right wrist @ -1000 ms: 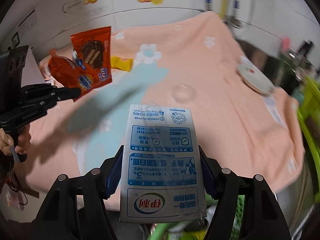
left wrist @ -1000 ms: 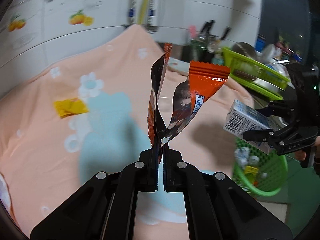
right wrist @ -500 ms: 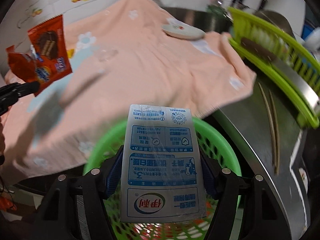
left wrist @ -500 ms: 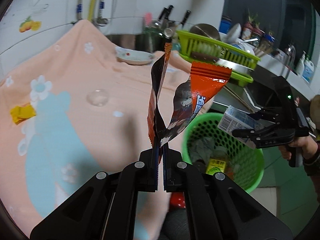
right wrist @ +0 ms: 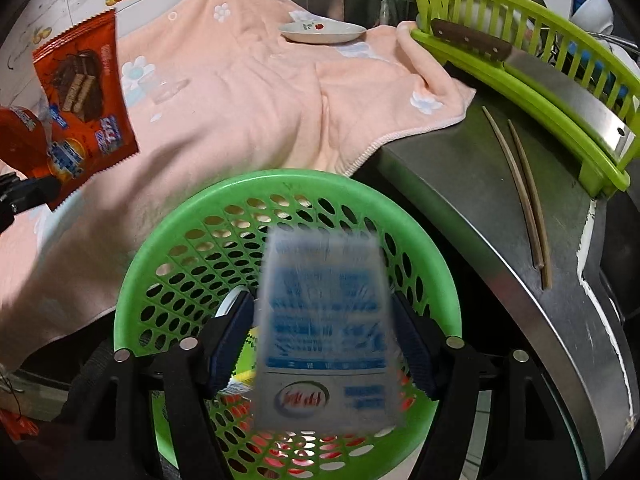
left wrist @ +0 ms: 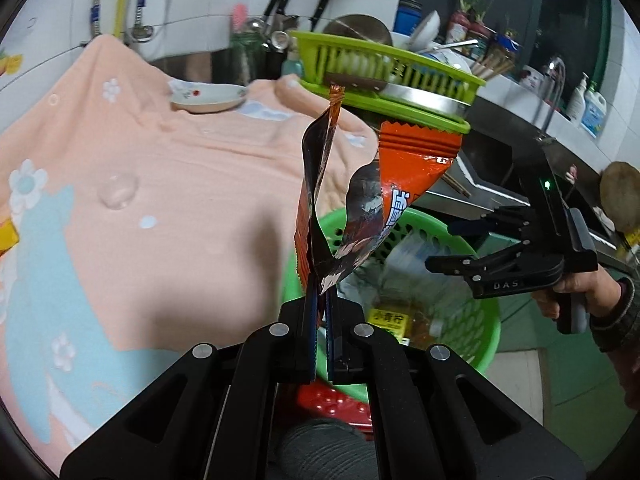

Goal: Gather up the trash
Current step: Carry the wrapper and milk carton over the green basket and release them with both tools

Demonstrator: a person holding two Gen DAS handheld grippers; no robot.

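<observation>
My left gripper [left wrist: 320, 320] is clamped tight on the bottom edge of an orange snack wrapper [left wrist: 404, 184], which stands up crumpled and twisted over the near rim of the green basket [left wrist: 486, 344]. In the right wrist view the same wrapper [right wrist: 86, 100] hangs at far left, above the peach towel [right wrist: 248, 92].

My right gripper [right wrist: 322, 340] has its pads spread wide, w/ a gap on each side of the blue-and-white milk carton [right wrist: 322, 332]. The carton is motion-blurred between the fingers, directly over the basket [right wrist: 168, 220], touching neither pad as far as I can tell. From the left wrist view the right gripper [left wrist: 456, 246] shows both fingers apart above the basket, nothing between them there.

Inside the basket: a yellow-labelled pack [left wrist: 386, 316] & other trash, too blurred to name. On the towel sits a small plate [right wrist: 322, 32]. Two chopsticks [right wrist: 524, 196] lie on the steel counter [right wrist: 460, 200] beside the lime dish rack [right wrist: 532, 64].
</observation>
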